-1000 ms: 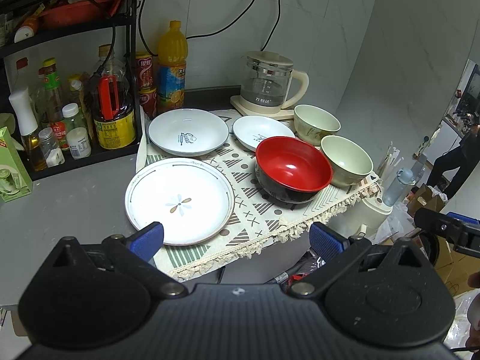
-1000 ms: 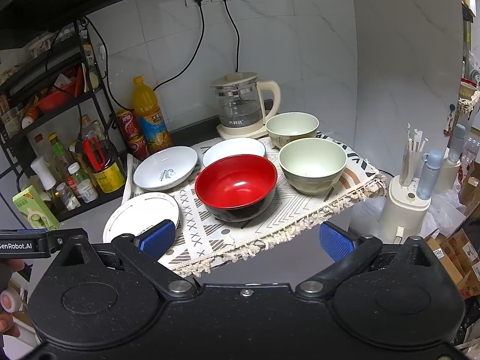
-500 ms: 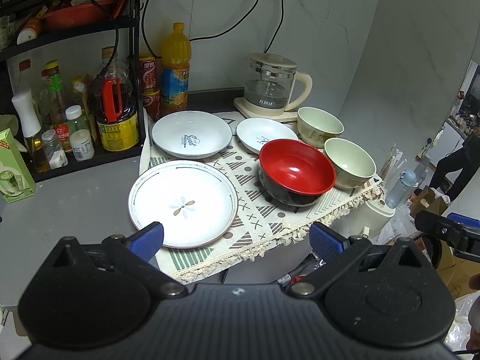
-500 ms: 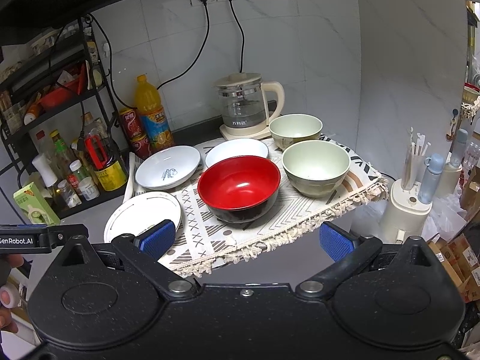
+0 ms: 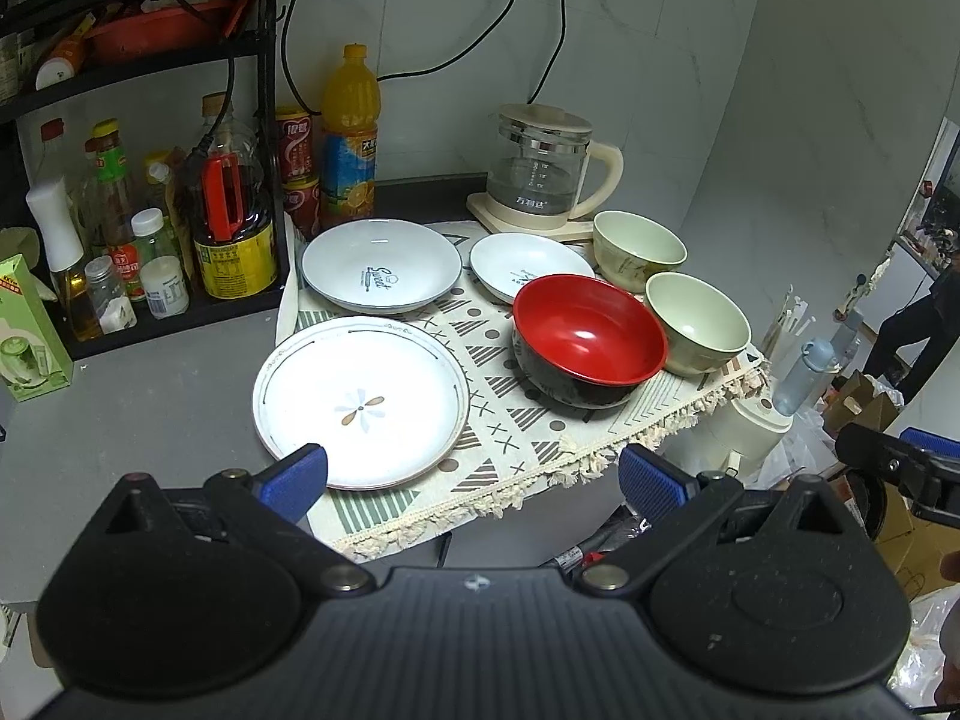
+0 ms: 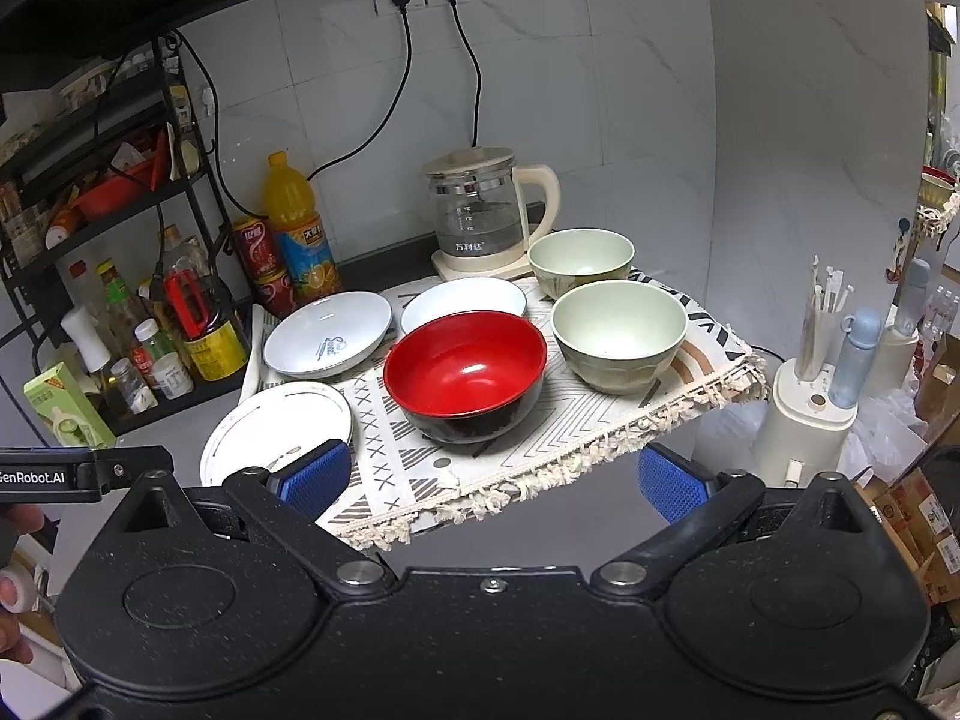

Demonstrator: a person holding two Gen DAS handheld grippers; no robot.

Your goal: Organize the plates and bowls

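Observation:
On a patterned cloth (image 5: 516,420) lie a flat white plate with a flower mark (image 5: 360,401) (image 6: 276,429), a deep white plate with lettering (image 5: 381,271) (image 6: 327,341) and a smaller white plate (image 5: 528,267) (image 6: 462,303). A red bowl (image 5: 588,339) (image 6: 465,372) stands mid-cloth, with two pale green bowls (image 5: 699,323) (image 5: 639,249) (image 6: 618,333) (image 6: 581,258) to its right. My left gripper (image 5: 471,474) hangs open just before the flat plate. My right gripper (image 6: 492,480) is open too, short of the cloth's fringe, holding nothing.
A glass kettle (image 5: 543,171) (image 6: 480,213) stands at the back on its base. A black rack with bottles and jars (image 5: 138,222) (image 6: 138,324) fills the left side. An orange drink bottle (image 5: 349,138) and red cans sit by the wall. A cream utensil holder (image 6: 810,414) stands right of the counter.
Both views have drifted slightly closer to the dishes and upward. Nothing on the cloth has moved, and both grippers stay open.

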